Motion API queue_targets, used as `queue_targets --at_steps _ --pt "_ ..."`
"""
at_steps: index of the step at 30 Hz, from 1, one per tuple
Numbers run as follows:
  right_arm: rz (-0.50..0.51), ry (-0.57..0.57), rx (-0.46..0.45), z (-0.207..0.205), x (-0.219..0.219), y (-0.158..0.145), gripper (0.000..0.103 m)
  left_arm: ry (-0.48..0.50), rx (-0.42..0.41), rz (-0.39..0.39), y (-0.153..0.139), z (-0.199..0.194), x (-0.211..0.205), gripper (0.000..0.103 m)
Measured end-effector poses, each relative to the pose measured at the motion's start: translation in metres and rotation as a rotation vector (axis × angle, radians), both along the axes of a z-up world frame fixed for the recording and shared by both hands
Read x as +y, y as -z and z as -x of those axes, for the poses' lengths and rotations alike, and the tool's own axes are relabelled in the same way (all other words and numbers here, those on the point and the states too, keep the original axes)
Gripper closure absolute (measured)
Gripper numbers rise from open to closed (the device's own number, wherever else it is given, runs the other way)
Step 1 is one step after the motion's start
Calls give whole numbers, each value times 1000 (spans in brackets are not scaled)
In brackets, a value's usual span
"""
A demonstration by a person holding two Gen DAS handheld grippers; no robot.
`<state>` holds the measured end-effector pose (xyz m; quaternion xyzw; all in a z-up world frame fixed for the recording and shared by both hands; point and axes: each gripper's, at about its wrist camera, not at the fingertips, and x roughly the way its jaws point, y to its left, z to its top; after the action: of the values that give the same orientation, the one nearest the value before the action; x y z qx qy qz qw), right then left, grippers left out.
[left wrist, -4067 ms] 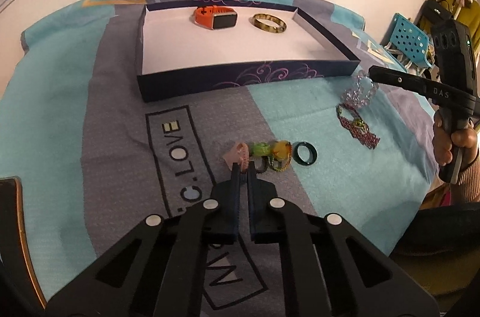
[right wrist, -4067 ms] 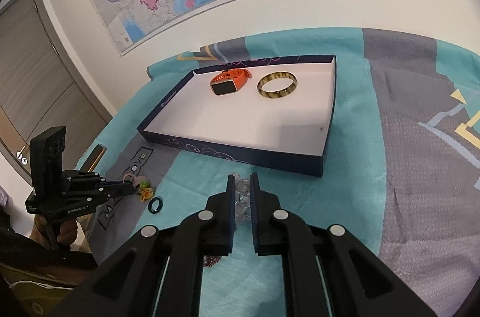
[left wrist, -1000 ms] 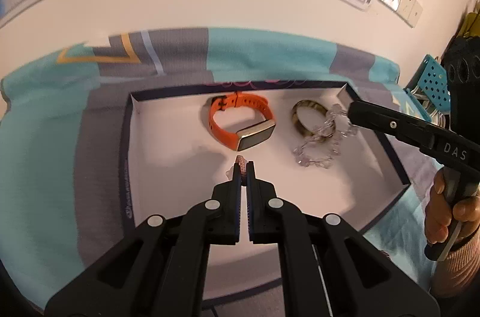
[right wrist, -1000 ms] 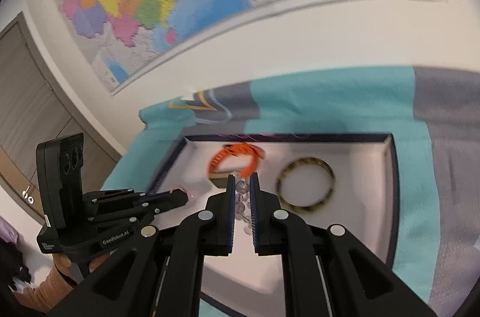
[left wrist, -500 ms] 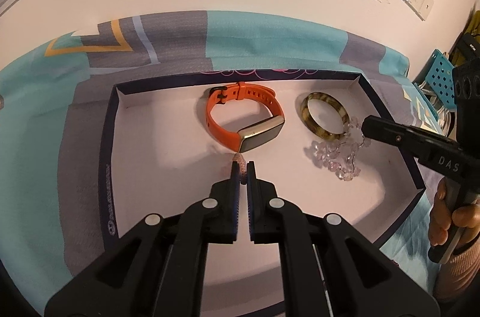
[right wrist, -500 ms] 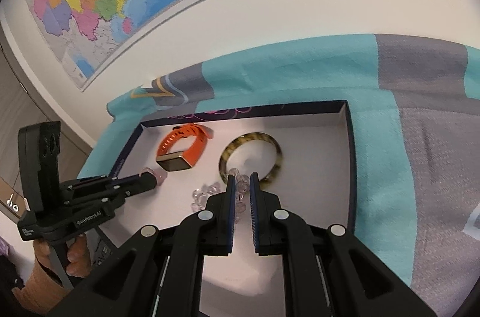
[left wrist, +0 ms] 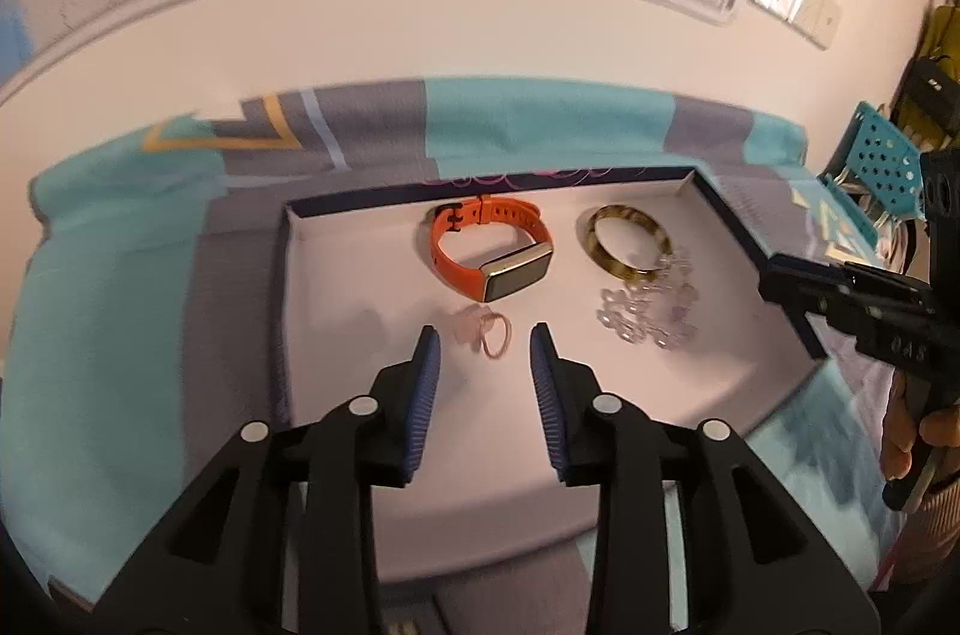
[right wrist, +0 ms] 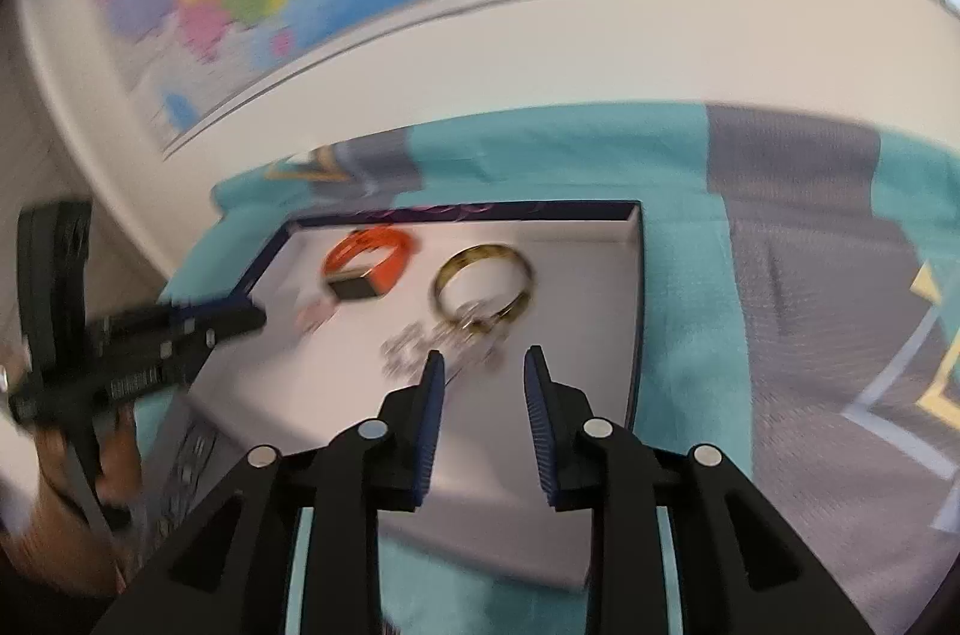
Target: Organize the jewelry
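- White-floored tray [left wrist: 336, 311] with dark blue walls sits on a teal and grey cloth [left wrist: 120, 287].
- My left gripper [left wrist: 485, 342] is opening; nothing is between its jaws. A pink ring [left wrist: 487, 332] lies released on the tray floor just ahead of it.
- My right gripper [right wrist: 480, 365] is opening, jaws empty. A clear bead bracelet [left wrist: 651, 308] lies on the floor, touching the amber bangle [left wrist: 627, 239].
- An orange watch [left wrist: 495, 254] lies beside the bangle, behind the ring.
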<state>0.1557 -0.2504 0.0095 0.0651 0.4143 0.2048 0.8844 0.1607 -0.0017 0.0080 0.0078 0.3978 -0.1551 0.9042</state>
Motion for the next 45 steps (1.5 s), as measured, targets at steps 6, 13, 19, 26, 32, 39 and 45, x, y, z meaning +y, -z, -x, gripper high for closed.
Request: queue_targets --at_steps 6,13,19,26,32,39,45 --pt "79 -167 5 56 9 -1 77 28 -39 40 -8 48 16 66" --pt "135 -239 67 90 18 20 77 48 -17 36 4 83 24 66" --pt "147 -232 93 91 21 30 79 84 14 23 18 106 24 66" --pt "184 -227 95 92 26 36 94 218 21 23 24 134 -1 66" --pt "132 -210 91 95 19 31 97 340 51 32 32 153 -21 68" --pt "66 -199 48 107 10 11 97 341 85 16 42 155 -28 68" --pt "27 -208 15 115 9 -3 97 301 111 -6 51 142 -29 70"
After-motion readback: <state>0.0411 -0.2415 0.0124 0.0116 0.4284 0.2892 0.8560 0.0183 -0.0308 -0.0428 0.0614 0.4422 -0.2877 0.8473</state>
